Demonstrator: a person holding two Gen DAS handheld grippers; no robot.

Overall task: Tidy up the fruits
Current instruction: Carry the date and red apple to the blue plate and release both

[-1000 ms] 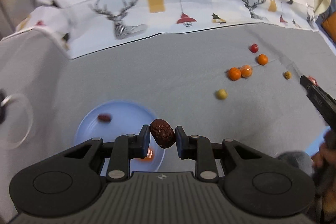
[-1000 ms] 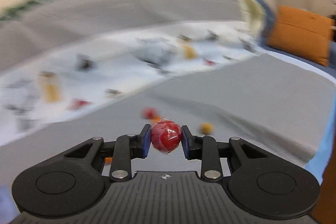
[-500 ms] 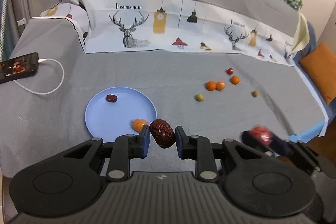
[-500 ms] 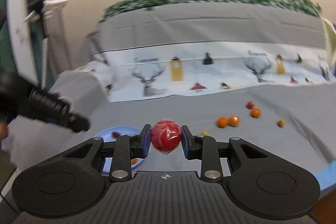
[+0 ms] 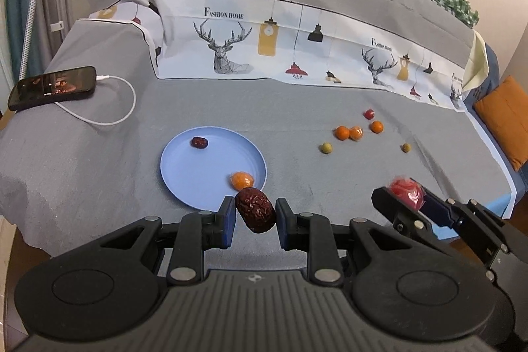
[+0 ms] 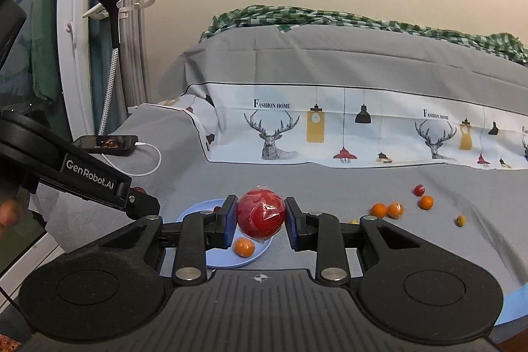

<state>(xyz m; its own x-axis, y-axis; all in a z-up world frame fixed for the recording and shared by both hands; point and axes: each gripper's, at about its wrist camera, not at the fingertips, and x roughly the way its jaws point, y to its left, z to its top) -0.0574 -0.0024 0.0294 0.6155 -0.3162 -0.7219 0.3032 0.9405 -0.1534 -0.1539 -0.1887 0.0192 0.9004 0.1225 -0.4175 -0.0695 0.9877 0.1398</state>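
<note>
My left gripper (image 5: 255, 215) is shut on a wrinkled dark red date (image 5: 255, 209), held above the near edge of the blue plate (image 5: 184, 167). The plate holds another date (image 5: 199, 142) and a small orange (image 5: 242, 180). My right gripper (image 6: 260, 218) is shut on a red plastic-wrapped fruit (image 6: 260, 213); it also shows in the left wrist view (image 5: 406, 192) at the right. In the right wrist view the plate (image 6: 194, 211) lies behind the fingers, and the left gripper (image 6: 143, 207) enters from the left. Loose oranges (image 5: 342, 132) and small fruits lie on the grey cloth to the right.
A phone (image 5: 52, 87) with a white cable (image 5: 122, 114) lies at the far left. A printed deer cloth (image 5: 297, 55) rises behind the fruit. An orange cushion (image 5: 508, 121) is at the right edge. The cloth drops off at the near edge.
Both grippers pulled back and up from the cloth, each still holding its fruit. The right gripper swung left to face the plate and now sits beside the left one.
</note>
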